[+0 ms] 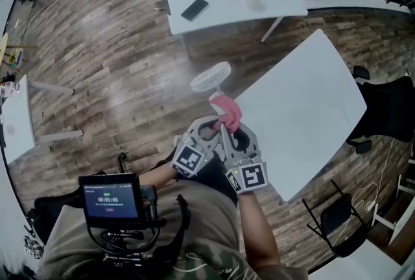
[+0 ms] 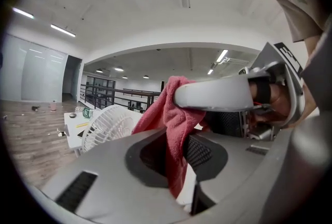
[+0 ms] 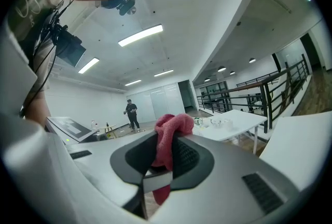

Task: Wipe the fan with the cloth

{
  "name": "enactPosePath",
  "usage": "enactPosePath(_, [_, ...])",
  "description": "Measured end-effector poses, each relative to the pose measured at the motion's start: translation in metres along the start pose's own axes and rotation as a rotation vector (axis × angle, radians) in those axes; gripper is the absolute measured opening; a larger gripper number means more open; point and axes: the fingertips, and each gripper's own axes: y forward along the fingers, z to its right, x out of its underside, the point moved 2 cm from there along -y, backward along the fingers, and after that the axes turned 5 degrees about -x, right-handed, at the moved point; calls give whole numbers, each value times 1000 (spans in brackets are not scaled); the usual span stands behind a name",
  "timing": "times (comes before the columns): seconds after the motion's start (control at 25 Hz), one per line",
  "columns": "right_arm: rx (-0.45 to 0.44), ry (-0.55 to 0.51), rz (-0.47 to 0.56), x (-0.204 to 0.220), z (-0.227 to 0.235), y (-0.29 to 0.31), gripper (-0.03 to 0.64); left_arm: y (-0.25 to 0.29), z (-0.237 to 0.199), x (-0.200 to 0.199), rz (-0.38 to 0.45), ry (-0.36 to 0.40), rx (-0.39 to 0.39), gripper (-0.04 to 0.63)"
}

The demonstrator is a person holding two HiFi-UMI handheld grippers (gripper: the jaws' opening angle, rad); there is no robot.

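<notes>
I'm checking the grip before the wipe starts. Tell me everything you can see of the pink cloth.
The cloth is pink-red, fluffy like terry, bunched into a crumpled wad. It is held aloft, pinched in the jaws of the right tool, bulging above them with a tail hanging below, and gripped too by the left tool. The white fan stands just beyond it.

Counting: left gripper (image 1: 209, 124) plus right gripper (image 1: 235, 129), making two | one cloth (image 1: 227, 110) | one fan (image 1: 210, 76) standing beyond the claws | one phone (image 1: 194, 9)
</notes>
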Motion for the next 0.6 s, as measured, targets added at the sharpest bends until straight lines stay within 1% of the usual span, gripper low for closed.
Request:
enactPosePath(0.12, [-10, -5, 3, 2, 2, -4, 105, 4, 1, 4, 1, -5, -17, 74])
enactPosePath(0.24, [-21, 8, 26, 3, 7, -13, 172, 1, -9, 14, -7, -49, -68, 72])
enactPosePath(0.32, [-17, 7, 56, 1, 13, -21, 192, -3, -23, 30, -18, -56, -105, 72])
enactPosePath(0.4, [4, -1, 86, 0, 21, -26, 192, -9, -40, 43, -31, -50, -137, 72])
enactPosePath(0.48, [43, -13, 94, 1, 26, -27, 192, -17, -55, 56, -54, -31, -147, 72])
enactPosePath(0.52, [64, -22, 91, 3, 28, -27, 177, -20, -61, 63, -66, -26, -141, 72])
enactPosePath(0.56, [85, -28, 88, 4, 29, -27, 137, -23, -65, 70, -79, -23, -130, 72])
enactPosePath(0.6, [107, -29, 88, 5, 30, -27, 137, -24, -67, 77, -91, -18, -115, 72])
